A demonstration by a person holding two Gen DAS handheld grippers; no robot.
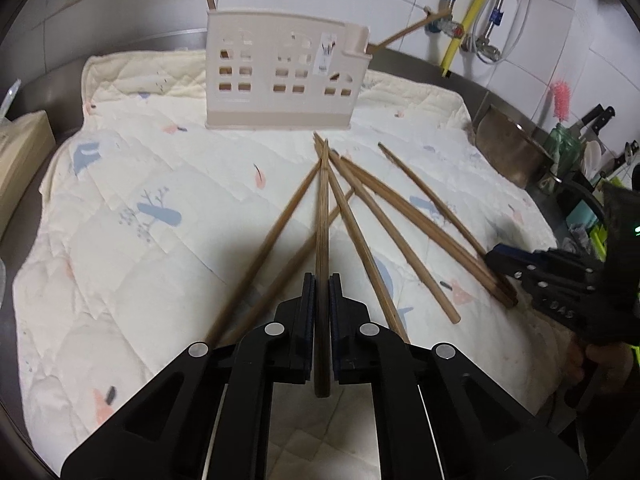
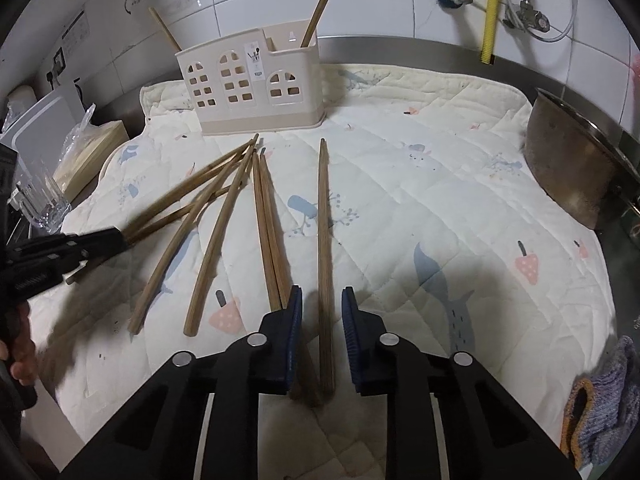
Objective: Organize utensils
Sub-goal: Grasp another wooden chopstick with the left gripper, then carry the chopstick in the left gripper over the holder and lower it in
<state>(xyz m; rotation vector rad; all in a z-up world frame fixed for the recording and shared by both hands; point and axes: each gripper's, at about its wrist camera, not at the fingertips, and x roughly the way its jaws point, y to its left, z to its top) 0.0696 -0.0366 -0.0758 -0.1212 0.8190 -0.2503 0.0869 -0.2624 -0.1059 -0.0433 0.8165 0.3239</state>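
The left gripper has its fingers closed on one chopstick; the stick runs straight out between the pads toward 12 o'clock, its tip aimed at the utensil holder, which stands upright on the quilted mat at 12 o'clock, well apart from the fingers. The right gripper has its fingers narrowly open around a single chopstick; this one lies flat on the mat and its long axis also points to 12 o'clock, along the fingers; the pads do not yet press on it, as far as I can see. Just beside it, at 10 o'clock, lies a pair of chopsticks touching each other; more loose sticks fan out further left. I judge that the right fingers only need to close; the left hand, already loaded, is ready to carry its stick to the holder, where two sticks stand already.
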